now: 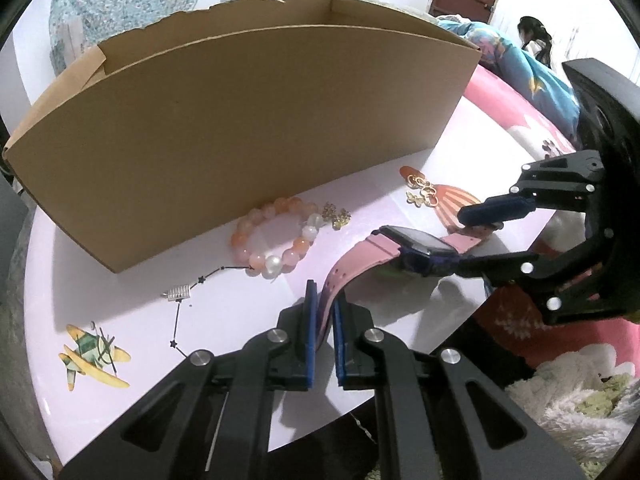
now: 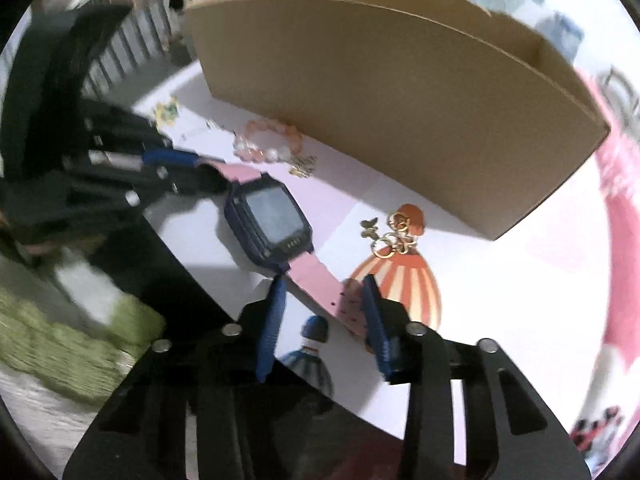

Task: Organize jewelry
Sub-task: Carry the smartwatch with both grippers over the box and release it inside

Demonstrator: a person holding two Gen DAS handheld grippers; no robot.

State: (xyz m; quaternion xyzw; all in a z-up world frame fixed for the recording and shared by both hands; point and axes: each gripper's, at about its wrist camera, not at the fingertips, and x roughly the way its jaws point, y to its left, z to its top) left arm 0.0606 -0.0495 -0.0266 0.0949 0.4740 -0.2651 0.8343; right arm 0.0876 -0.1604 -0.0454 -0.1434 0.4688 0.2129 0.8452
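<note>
One pink strap end of the watch (image 2: 268, 220) is clamped in the left gripper (image 1: 323, 316); the other end lies between the right gripper (image 2: 324, 304)'s parted jaws, not visibly pinched. The watch rests on the counter (image 1: 120, 320) before the cardboard box (image 1: 240, 120), near the bead bracelet (image 1: 276, 236). Next, a firm right-side grasp and a joint lift seem required.

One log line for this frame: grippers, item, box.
left gripper: shut on pink-strapped smartwatch | right gripper: open, straddling other strap end | brown cardboard box: watch outside
</note>
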